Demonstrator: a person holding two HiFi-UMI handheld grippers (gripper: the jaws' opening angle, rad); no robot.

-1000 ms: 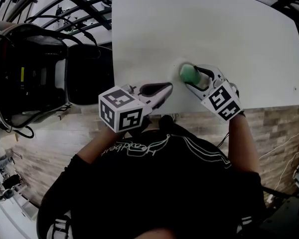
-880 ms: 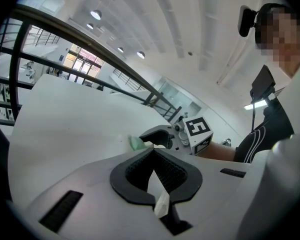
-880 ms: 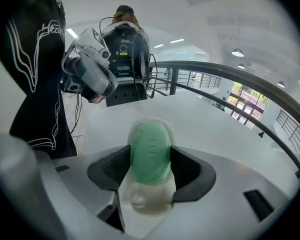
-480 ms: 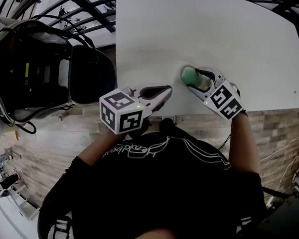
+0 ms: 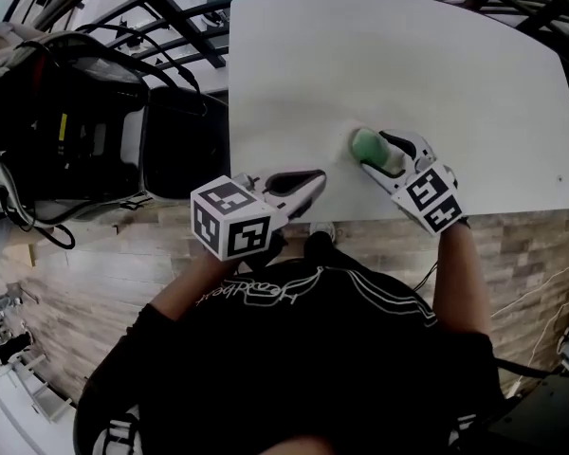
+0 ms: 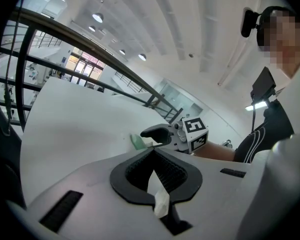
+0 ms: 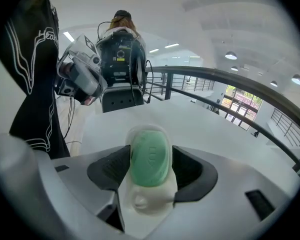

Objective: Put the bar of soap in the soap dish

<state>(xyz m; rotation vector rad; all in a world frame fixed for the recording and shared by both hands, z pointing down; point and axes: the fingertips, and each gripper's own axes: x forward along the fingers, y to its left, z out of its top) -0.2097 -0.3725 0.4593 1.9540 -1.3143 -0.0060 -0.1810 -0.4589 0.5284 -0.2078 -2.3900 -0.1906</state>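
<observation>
**Green soap in the dish, right tool around it**

A black chair (image 5: 175, 140) stands just beside the white worktop (image 5: 408, 55), off its left edge, apart from the work. The left tool (image 6: 152, 151) rests near the front edge, jaws together on nothing. The bar of soap (image 5: 367, 145), smooth, oval and pale green, lies in the whitish soap dish (image 7: 147, 201). The right tool (image 7: 151, 154) has its jaws narrowed against the soap's sides.

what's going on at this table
A person works two hand-held grippers over a white table. The right gripper has its jaws closed on the green bar of soap, which sits in the pale soap dish. The left gripper is shut on nothing, near the table's front edge.
</observation>
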